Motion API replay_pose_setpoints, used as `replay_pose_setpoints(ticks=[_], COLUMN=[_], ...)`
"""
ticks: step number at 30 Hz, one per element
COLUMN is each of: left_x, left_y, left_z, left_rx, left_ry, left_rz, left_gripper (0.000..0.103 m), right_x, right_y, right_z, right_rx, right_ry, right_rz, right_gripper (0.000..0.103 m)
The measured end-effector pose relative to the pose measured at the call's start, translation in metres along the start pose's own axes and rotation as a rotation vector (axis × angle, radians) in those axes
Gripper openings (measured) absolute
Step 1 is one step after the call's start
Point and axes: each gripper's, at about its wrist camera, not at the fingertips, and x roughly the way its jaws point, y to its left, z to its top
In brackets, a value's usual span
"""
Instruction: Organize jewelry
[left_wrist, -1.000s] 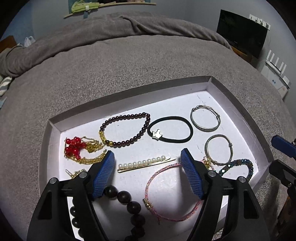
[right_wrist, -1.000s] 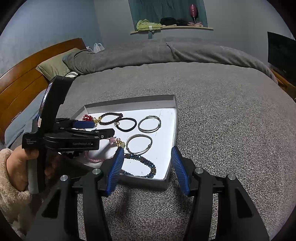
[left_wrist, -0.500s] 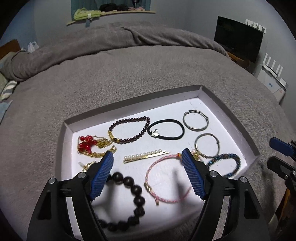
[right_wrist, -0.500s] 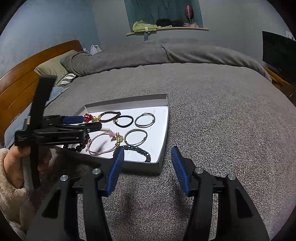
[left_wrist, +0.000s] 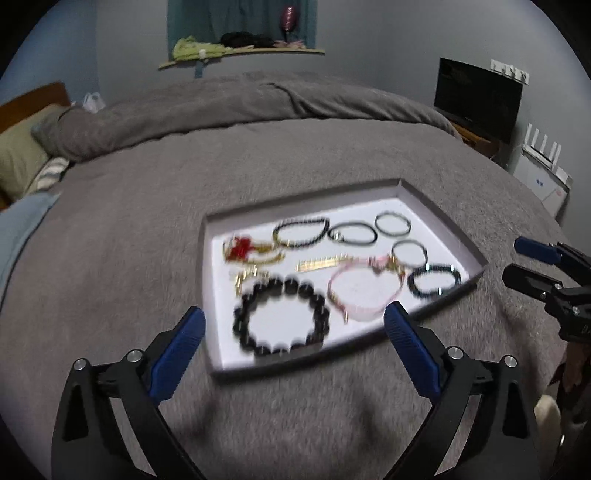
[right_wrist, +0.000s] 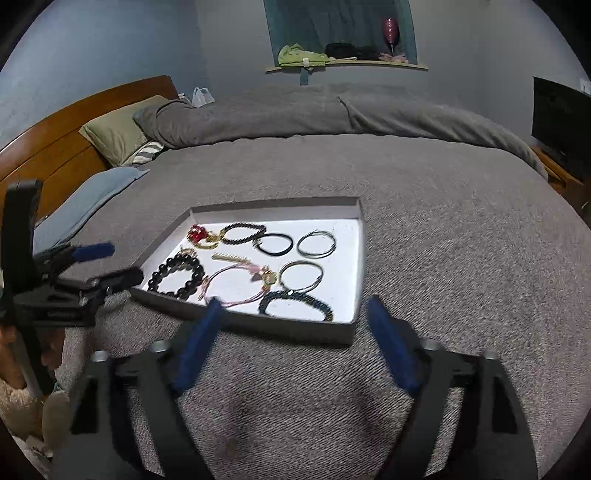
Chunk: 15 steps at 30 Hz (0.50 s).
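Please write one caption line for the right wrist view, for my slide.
Open right gripper above grey blanket, facing white tray of bracelets.

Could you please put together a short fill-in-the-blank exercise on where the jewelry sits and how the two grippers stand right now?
1. All the jewelry lies inside a shallow white ____ on the bed.
2. The jaws of the left gripper are ____.
3. The black bead bracelet lies in the box corner nearest the ____ gripper.
4. The right gripper holds ____.

Missing words: box; open; left; nothing
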Motion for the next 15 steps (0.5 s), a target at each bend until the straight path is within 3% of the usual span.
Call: replay_pose_setpoints(ticks=[2,5,9,15], left_x=[-0.003,-0.012,-0.020,-0.022], left_y=[0.002,0.005,0.009,0.009], left_z=[-0.014,-0.032,-0.041,-0.037], left_rx=[-0.010,-0.027,-0.050,-0.093], left_ry=[-0.001,-0.049,-0.105,-0.060], left_rz=[0.029,0.110,0.142,0.224], left_gripper=[0.097,0.098,0.098,0.098], right_x=[0.000,0.001,0.007,0.006], right_y=[0.006,0.018,0.034,0.034], right_z=[-0.004,-0.011,-0.021,-0.029], right_rx=[-0.004,-0.042,-0.114,-0.100], right_ry=[0.005,0.008,0.027,0.020], right_rz=[0.009,-0.016,-0.157,-0.198], right_gripper=[0.097,0.098,0.098,0.098])
